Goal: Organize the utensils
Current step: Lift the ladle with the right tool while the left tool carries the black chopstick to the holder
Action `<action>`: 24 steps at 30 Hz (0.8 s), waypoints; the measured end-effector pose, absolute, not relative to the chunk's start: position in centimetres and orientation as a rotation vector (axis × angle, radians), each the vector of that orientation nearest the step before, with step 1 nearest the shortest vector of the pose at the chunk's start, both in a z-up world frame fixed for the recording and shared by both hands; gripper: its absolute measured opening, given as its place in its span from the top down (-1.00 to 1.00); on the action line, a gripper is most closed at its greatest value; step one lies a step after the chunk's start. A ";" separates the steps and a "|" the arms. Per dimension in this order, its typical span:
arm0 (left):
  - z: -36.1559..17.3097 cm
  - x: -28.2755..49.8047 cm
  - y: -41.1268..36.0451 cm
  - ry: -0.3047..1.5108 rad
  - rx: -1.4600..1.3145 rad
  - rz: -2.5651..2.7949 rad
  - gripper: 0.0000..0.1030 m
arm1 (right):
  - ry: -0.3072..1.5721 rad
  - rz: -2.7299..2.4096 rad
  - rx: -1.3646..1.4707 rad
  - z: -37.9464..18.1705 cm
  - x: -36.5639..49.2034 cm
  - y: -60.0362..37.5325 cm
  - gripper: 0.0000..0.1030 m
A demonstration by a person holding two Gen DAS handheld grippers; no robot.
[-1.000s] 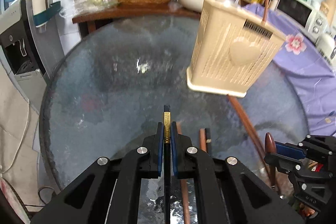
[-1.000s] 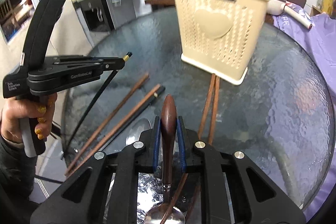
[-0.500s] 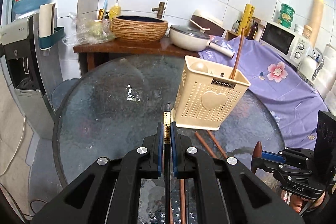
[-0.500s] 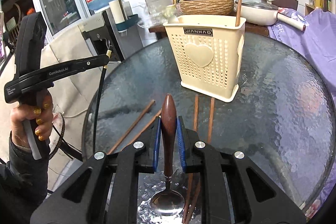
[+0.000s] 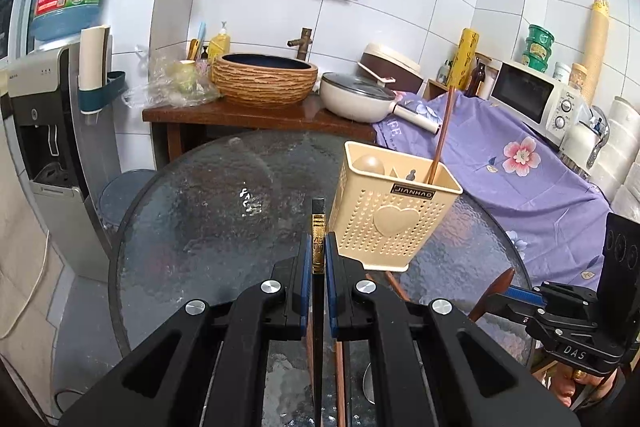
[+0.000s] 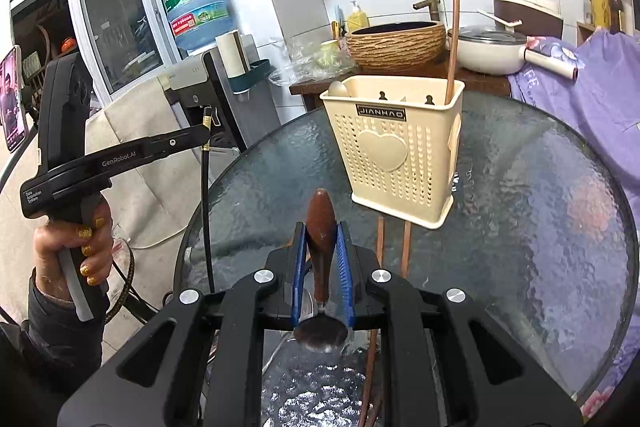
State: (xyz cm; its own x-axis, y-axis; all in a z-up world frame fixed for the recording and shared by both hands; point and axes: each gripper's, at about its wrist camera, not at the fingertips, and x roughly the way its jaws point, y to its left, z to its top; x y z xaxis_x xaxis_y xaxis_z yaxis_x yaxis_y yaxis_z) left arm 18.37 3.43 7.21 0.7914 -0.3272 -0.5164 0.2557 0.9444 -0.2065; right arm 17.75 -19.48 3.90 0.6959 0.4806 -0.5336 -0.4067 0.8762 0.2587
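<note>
Both tongs have risen above the glass table, left tongs pinching a black chopstick, right tongs a spoon.

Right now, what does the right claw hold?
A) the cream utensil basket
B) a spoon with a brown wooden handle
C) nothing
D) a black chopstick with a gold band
B: the right claw is shut on the brown wooden handle of the spoon, whose metal bowl hangs below the pads.

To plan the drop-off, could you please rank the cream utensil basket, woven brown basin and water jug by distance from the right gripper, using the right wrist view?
From the right gripper:
1. Cream utensil basket, just ahead on the table.
2. Woven brown basin, behind it on the counter.
3. Water jug, far back left.
</note>
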 end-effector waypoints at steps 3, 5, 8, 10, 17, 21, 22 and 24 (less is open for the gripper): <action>7.5 18.3 3.4 0.567 -0.123 -0.321 0.87 | 0.623 0.494 0.117 4.4 17.9 -19.1 0.69; 7.9 18.3 3.2 0.556 -0.123 -0.326 0.87 | 0.616 0.492 0.107 4.8 18.0 -18.9 0.69; 8.8 18.4 2.9 0.532 -0.131 -0.333 0.87 | 0.607 0.487 0.093 5.5 18.3 -18.6 0.69; 9.4 18.3 2.9 0.517 -0.132 -0.341 0.87 | 0.602 0.481 0.083 6.1 18.5 -18.4 0.69; 11.9 18.6 2.2 0.459 -0.130 -0.342 0.87 | 0.573 0.463 0.058 9.1 19.8 -18.3 0.69; 14.0 18.8 1.8 0.421 -0.142 -0.359 0.87 | 0.538 0.458 0.049 11.6 20.4 -18.6 0.69; 14.9 18.9 1.8 0.406 -0.146 -0.363 0.87 | 0.525 0.452 0.047 12.4 20.6 -18.7 0.69; 16.2 19.1 1.9 0.381 -0.158 -0.367 0.87 | 0.503 0.439 0.045 14.0 21.2 -19.1 0.69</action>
State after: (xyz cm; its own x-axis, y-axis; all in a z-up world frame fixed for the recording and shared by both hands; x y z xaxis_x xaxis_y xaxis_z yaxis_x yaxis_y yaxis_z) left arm 19.07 1.88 16.17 0.8635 -0.3780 -0.3340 0.3192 0.9222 -0.2183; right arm 21.18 -19.05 14.03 0.7856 0.4176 -0.4566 -0.3955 0.9064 0.1484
